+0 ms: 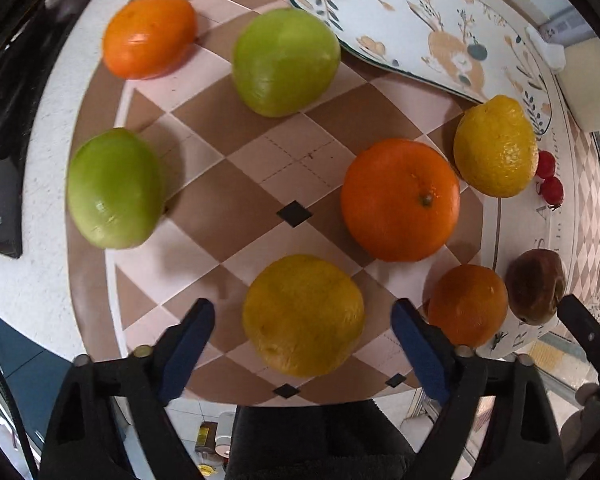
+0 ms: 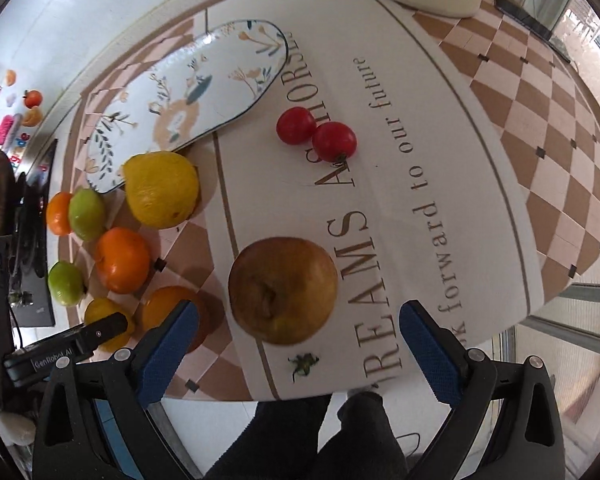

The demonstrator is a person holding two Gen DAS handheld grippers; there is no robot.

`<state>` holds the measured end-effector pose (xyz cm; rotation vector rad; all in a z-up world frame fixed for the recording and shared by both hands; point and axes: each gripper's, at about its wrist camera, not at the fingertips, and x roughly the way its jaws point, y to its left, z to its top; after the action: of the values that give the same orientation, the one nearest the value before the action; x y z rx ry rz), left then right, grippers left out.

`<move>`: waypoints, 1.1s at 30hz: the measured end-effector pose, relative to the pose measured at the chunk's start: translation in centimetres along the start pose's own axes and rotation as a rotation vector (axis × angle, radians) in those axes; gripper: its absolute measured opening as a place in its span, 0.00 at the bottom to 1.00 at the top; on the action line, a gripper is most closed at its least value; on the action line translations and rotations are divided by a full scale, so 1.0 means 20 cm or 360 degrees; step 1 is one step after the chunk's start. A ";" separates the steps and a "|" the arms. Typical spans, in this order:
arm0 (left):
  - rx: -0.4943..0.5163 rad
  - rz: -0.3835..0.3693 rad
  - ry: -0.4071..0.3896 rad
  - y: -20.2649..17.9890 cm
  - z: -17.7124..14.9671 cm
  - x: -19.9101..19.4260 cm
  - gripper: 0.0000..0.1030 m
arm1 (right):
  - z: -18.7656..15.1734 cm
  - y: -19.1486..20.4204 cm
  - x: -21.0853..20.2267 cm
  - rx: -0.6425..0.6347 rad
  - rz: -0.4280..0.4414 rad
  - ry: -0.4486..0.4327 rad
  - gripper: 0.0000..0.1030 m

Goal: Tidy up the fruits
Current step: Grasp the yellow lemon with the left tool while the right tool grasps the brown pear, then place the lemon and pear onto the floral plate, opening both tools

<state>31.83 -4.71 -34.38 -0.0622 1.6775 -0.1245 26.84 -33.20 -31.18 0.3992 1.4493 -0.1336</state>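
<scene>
The step in hand is judged to be a double pick, and it is best done by lowering each tool squarely until the blue pads sit at the widest part of the fruit, then closing gently so that the round skin is not squeezed sideways out of the grip. In the left wrist view, the left gripper (image 1: 304, 314) is seen with its jaws set wide and nothing clamped; a dimpled yellow lemon-like fruit (image 1: 303, 315) lies centred in the gap, clear table showing on both sides of it, so no pad is touching. In the right wrist view, the right gripper (image 2: 298, 322) is likewise wide open and empty, with a brownish-gold round fruit with a dented top (image 2: 283, 289) just ahead of and between its fingers, slightly left of centre, so a small shift left is advised. Farther off, a large glossy orange (image 1: 400, 199), a second yellow lemon (image 1: 495, 146) and two green apples (image 1: 286, 62) are spread over the brown-and-pink checked tablecloth (image 1: 236, 200). Farthest lies the oval floral ceramic platter (image 1: 412, 20), bare, judged to be the destination.
</scene>
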 end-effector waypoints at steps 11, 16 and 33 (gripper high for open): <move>0.0087 0.0058 0.0011 -0.09 0.12 0.11 0.53 | 0.08 0.04 0.17 0.0027 -0.0002 0.0133 0.89; 0.0119 0.0068 -0.0017 -0.09 0.08 0.09 0.53 | 0.08 0.06 0.22 0.0012 0.0001 0.0181 0.66; 0.0151 -0.0202 -0.0344 -0.22 0.22 -0.60 0.53 | 0.35 0.21 -0.17 -0.0048 0.0244 0.0005 0.65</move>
<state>37.30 -7.97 -22.38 -0.1071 1.4493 -0.2834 34.38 -32.26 -26.67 0.4843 1.4166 0.0124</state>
